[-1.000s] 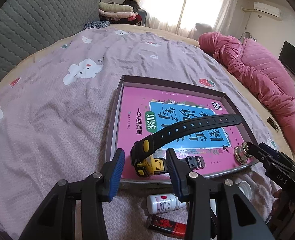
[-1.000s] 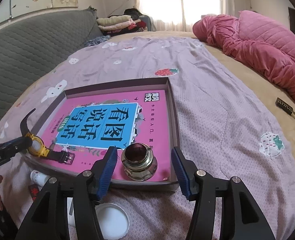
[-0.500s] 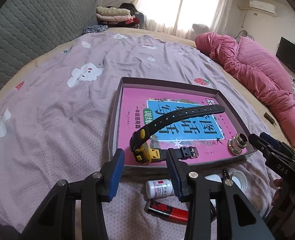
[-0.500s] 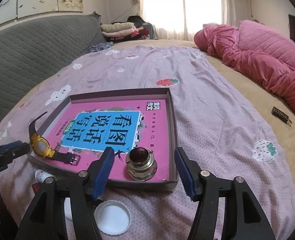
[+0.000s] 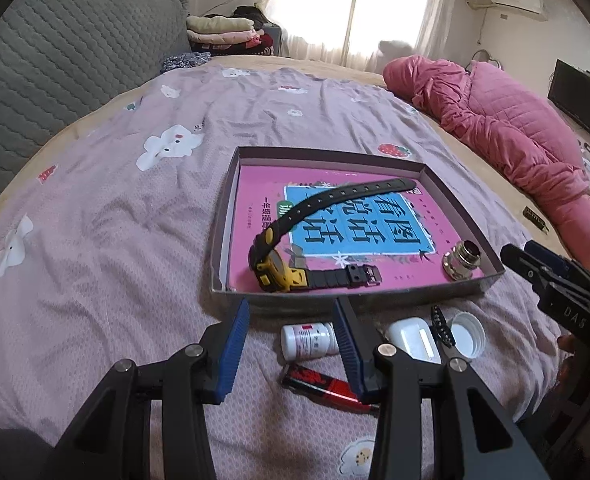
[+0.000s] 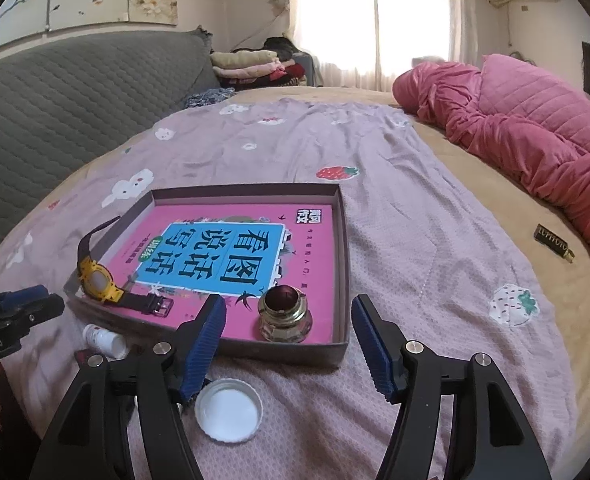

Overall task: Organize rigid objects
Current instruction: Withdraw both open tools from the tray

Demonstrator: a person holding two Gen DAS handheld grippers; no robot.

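- Currently, nothing is held: the left tool (image 5: 291,336) stands half-spread, the right tool (image 6: 289,334) is opening wide.
- Ahead of both, the wristwatch (image 5: 283,268) and brass fitting (image 6: 281,314) are lodged in the tray (image 5: 223,236).
- Next, the pill bottle (image 5: 309,340) just beyond the left tool should be grasped.

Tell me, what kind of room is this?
Most likely a bedroom in a home: a wide bed under a lilac cartoon-print sheet, a crumpled pink quilted duvet, and folded clothes stacked by the sunlit curtained window.
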